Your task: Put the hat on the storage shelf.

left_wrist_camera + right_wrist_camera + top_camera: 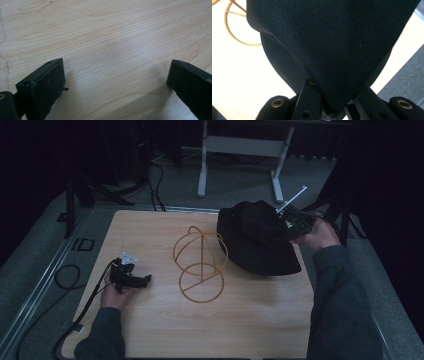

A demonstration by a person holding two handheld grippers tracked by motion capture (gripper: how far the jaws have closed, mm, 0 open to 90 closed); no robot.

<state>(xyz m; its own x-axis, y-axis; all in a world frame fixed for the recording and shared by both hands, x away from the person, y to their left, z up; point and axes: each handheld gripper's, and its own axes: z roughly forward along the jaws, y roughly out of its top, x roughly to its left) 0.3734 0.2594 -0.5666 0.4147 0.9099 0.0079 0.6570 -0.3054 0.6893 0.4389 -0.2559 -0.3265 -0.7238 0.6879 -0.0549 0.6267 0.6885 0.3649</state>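
Black hat [257, 240] pinched in right gripper [334, 110] jaws — left gripper [115, 82] jaws spread.

This looks like a lab or recording studio rather than a home. A pale wooden tabletop [250, 320] sits on grey carpet [240, 185], ringed by dark curtains. Black cables [65, 275] trail over the floor beside a metal rail [40, 285], and a white metal frame [240, 150] stands beyond the table.
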